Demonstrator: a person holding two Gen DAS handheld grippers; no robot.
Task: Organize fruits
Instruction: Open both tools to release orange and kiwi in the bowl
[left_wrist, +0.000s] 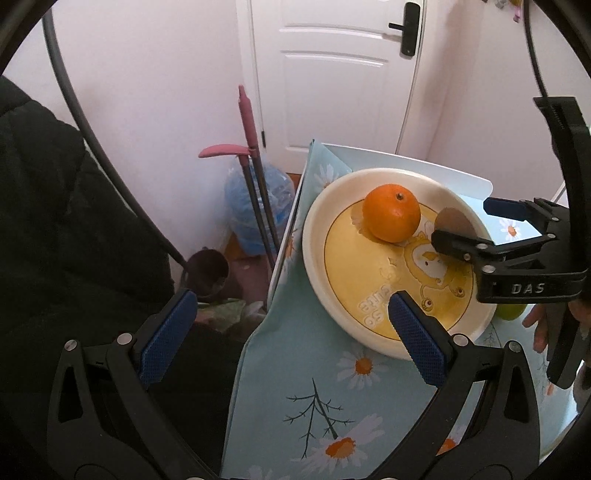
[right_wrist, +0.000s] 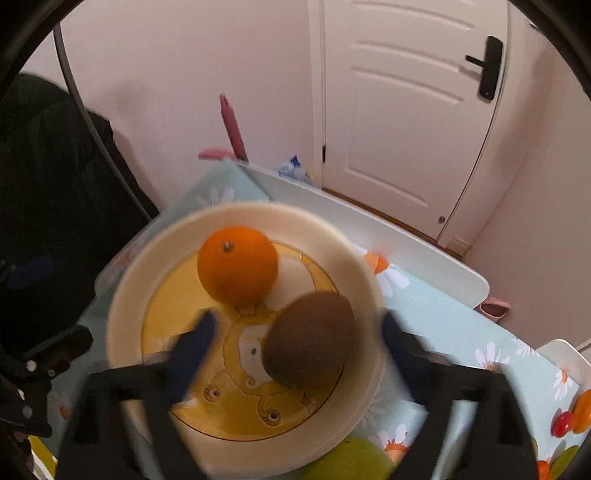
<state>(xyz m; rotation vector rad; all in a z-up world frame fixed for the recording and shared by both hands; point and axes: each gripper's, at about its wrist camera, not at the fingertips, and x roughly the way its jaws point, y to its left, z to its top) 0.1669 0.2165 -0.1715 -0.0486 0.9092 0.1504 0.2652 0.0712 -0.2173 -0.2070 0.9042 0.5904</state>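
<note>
Our right gripper (right_wrist: 295, 354) hangs over the near side of the plate (right_wrist: 155, 258) with its blue-padded fingers spread wide, one on each side of the kiwi (right_wrist: 310, 343). We cannot tell whether either pad touches the fruit, because the fingers are blurred in the right wrist view; nothing looks pinched between them. From the left wrist view we see the same gripper (left_wrist: 491, 225) coming in from the right edge, its fingers apart, with the kiwi (left_wrist: 452, 219) partly hidden behind the nearer finger.

Our left gripper (left_wrist: 291, 328) is also wide open and holds nothing. Its right finger sits over the plate's (left_wrist: 317, 229) near rim, and its left finger hangs off the table's side, above the floor.

We see the orange (right_wrist: 238, 269) resting on the far part of the plate, stem upward, just beside the kiwi. The plate is cream with a yellow cartoon centre, and it lies on a pale blue daisy-print tablecloth (left_wrist: 314, 406).

A green fruit (right_wrist: 347, 461) lies on the cloth just beyond the plate's near rim, partly cut off by the view. At the right edge of the right wrist view we make out a small red fruit (right_wrist: 562, 422) and an orange-coloured one (right_wrist: 583, 410), well apart from the plate. Behind the table stands a white door (right_wrist: 406, 103).
</note>
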